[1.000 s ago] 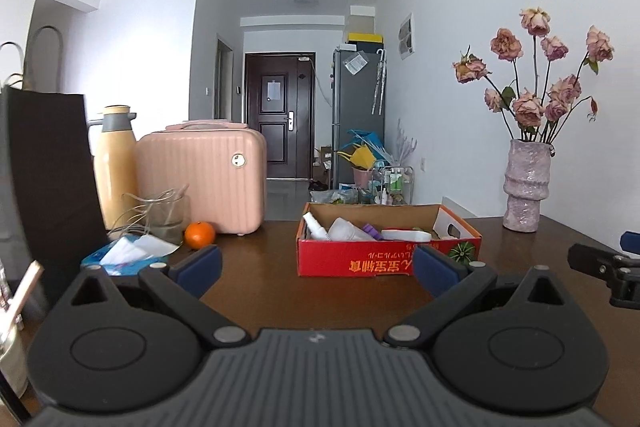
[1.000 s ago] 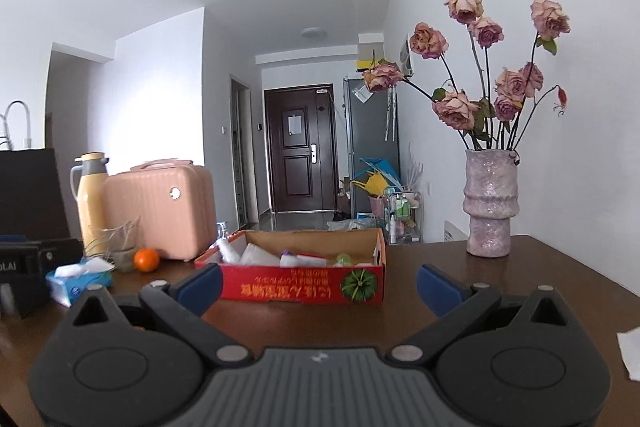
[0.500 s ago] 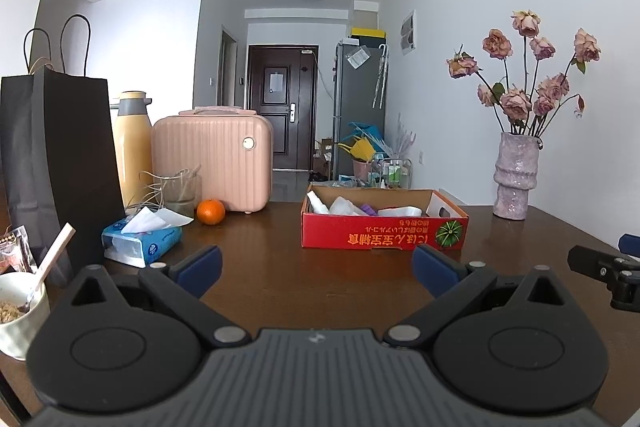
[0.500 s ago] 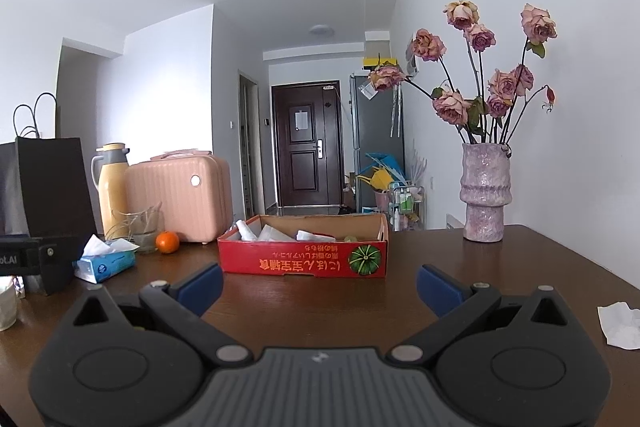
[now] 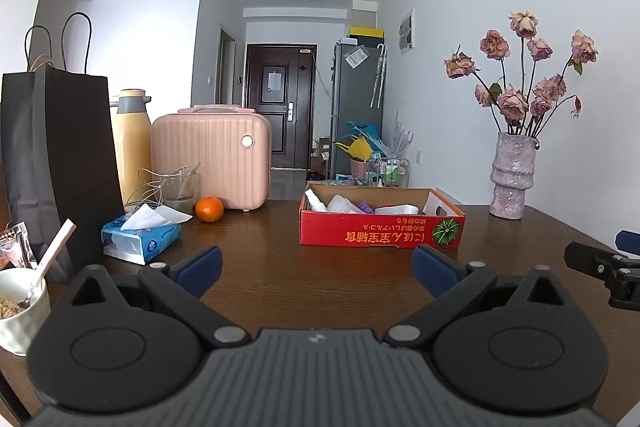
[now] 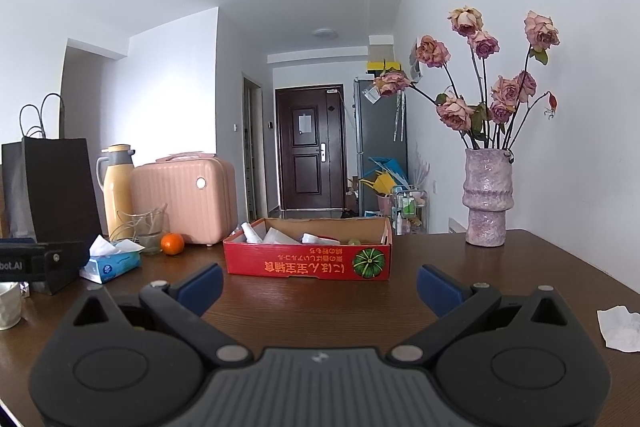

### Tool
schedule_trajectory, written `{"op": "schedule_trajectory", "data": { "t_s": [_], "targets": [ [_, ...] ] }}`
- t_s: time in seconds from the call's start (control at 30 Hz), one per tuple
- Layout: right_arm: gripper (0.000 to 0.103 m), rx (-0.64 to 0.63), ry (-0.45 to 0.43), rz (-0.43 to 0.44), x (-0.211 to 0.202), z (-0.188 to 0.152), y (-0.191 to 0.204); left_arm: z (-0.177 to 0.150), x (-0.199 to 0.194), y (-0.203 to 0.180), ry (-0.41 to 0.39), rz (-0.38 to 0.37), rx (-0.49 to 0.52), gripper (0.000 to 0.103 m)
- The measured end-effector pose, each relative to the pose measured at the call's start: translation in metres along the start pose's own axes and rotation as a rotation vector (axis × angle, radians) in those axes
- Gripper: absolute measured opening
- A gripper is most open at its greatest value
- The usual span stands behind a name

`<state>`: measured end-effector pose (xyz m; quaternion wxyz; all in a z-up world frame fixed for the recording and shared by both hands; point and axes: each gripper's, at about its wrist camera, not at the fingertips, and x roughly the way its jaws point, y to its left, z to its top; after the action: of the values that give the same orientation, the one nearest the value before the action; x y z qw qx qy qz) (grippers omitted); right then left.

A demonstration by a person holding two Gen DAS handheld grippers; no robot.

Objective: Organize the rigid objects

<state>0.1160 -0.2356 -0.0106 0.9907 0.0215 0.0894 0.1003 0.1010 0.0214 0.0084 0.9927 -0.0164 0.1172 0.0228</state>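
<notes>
Both grippers have backed away from the red cardboard box [image 5: 382, 232], which now looks smaller ahead of me, lying long side across the brown wooden table [image 5: 304, 279] toward its far edge. My left gripper [image 5: 316, 265] and right gripper [image 6: 320, 281] are spread wide, holding nothing, the box well beyond their blue fingertips [image 6: 202, 281], with white plastic bottles [image 5: 316, 201] lying inside.

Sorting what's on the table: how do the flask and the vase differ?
The flask is smooth and yellow with a grey top and handle; the vase is rough, mottled pink, ridged and open-topped, holding dried roses. The flask stands at the left behind the glass; the vase stands alone at the right. Both stand upright on the table.
</notes>
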Motion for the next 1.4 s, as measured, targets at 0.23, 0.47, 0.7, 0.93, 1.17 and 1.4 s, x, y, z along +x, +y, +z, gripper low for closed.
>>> {"op": "schedule_trajectory", "data": {
  "t_s": [0.23, 0.47, 0.7, 0.93, 1.17, 1.4],
  "targets": [
    [0.103, -0.004, 0.0, -0.003, -0.0006, 0.0, 0.0002, -0.0005, -0.0009, -0.0001, 0.001, 0.0, -0.002, 0.103],
    [0.103, -0.006, -0.001, -0.003, -0.0011, 0.0, 0.0009, -0.0008, -0.0013, 0.0004, 0.0, -0.002, -0.002, 0.103],
    [0.103, -0.006, -0.001, -0.003, -0.0011, 0.0, 0.0009, -0.0004, -0.001, 0.0005, 0.0, -0.003, 0.0, 0.103],
    [0.103, -0.008, 0.001, -0.004, -0.0016, 0.0003, 0.0017, -0.0003, -0.0009, 0.0008, 0.0, -0.004, -0.001, 0.103],
    [0.103, -0.013, 0.004, -0.001, -0.0014, 0.0005, 0.0015, -0.0011, -0.0012, 0.0, 0.003, -0.003, -0.001, 0.103],
    [0.103, -0.017, 0.008, -0.002, 0.0005, 0.0014, 0.002, -0.0024, 0.0001, 0.0002, 0.009, 0.0, -0.004, 0.103]
  ]
}}
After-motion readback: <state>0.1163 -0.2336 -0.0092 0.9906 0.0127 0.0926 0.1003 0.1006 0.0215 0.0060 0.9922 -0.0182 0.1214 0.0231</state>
